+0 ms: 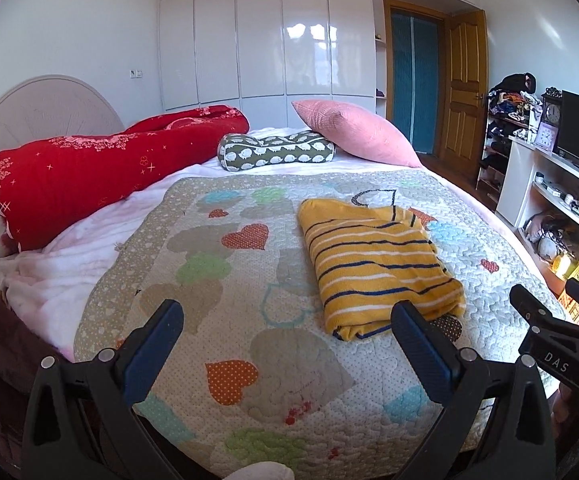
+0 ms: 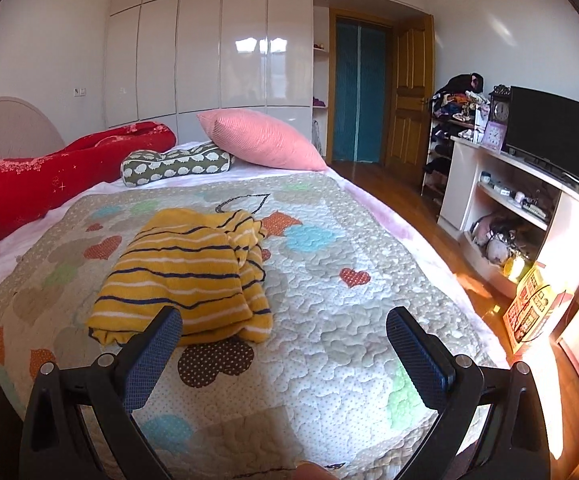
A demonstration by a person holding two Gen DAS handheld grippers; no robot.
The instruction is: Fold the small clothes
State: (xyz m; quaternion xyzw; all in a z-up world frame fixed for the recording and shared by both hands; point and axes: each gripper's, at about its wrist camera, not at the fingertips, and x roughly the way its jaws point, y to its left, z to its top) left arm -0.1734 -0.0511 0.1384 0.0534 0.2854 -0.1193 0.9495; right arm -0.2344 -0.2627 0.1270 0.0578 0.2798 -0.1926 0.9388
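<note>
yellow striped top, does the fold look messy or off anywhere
Slightly. The yellow striped top lies folded on the quilt, but its right side is bunched, with loose fabric spilling past the edge. Both tongs are open and clear of it.

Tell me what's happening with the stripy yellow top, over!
Left claw open, empty. Right claw open, empty. Yellow striped top lies folded on the quilt, touching neither claw. Nothing in the way.

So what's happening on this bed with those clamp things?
A person is folding small clothes with a handheld gripper in each hand. The yellow striped garment lies folded into a rough rectangle on the heart-patterned quilt. The left gripper and right gripper are both open, holding nothing, near the garment's front edge.
</note>
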